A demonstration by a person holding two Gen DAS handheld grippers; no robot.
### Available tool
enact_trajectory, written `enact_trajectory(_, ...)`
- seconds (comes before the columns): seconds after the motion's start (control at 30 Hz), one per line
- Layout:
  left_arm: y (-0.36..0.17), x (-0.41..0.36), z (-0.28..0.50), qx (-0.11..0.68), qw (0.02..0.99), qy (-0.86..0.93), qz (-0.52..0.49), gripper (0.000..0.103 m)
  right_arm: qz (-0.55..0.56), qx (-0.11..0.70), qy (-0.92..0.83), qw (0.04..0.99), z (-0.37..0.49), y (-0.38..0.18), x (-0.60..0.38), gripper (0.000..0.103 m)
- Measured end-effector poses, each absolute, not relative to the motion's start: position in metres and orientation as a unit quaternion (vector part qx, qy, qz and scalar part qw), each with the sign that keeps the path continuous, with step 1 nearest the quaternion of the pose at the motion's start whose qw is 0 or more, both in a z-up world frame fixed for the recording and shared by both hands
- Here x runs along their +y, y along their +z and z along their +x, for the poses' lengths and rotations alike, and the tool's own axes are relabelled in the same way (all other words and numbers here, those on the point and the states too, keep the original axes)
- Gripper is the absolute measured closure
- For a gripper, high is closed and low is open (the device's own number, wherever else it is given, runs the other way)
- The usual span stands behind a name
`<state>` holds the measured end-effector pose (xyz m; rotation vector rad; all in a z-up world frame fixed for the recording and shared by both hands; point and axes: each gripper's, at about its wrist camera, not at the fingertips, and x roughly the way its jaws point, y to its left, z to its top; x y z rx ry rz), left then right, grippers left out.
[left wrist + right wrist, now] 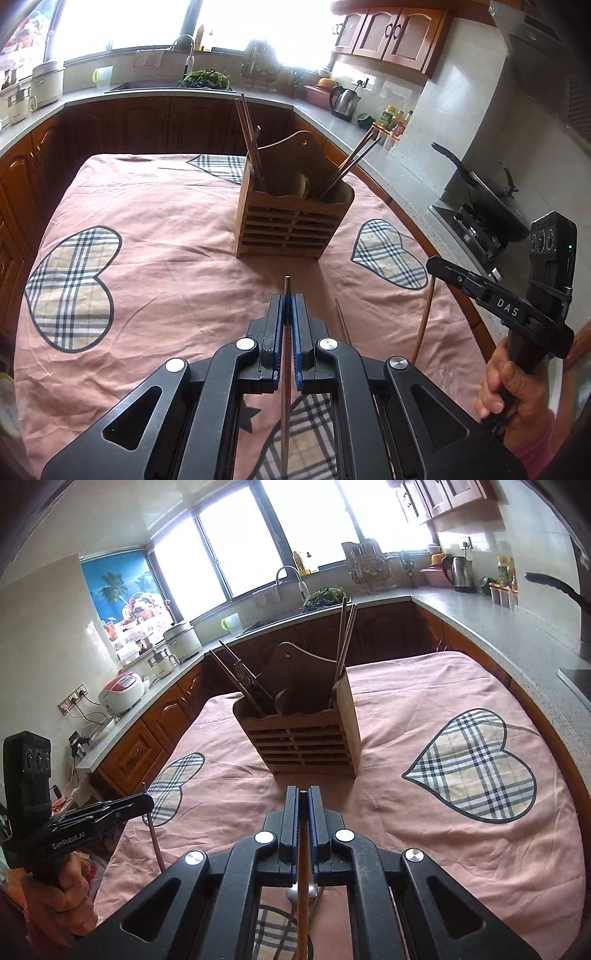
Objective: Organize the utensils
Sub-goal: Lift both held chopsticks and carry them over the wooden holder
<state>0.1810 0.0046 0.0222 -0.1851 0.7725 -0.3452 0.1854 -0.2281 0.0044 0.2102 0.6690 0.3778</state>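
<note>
A slatted wooden utensil holder (291, 218) (306, 734) stands mid-table with several chopsticks leaning in its compartments. My left gripper (288, 301) is shut on a dark chopstick (286, 369) held above the cloth, just short of the holder. My right gripper (303, 794) is shut on a light wooden chopstick (303, 886), also short of the holder. In the left wrist view the right gripper (436, 266) is at the right with its chopstick (424, 317) hanging down. In the right wrist view the left gripper (146, 801) is at the left with its chopstick (155, 834).
The table wears a pink cloth (166, 221) with plaid hearts. A loose chopstick (343, 321) lies on it near my left gripper. Metal spoons (295, 893) lie under my right gripper. Kitchen counters (332, 110) ring the table; a wok (491, 199) sits on the stove.
</note>
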Motion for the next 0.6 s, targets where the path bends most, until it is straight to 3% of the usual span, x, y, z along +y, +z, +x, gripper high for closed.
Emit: enact_trajectory(0.6,0.051,0.016,0.126,0.323,0.927,-0.164,-0.096,0.099,0.091,0.268,0.191,0.940,0.132,0.039,-0.231,0.098)
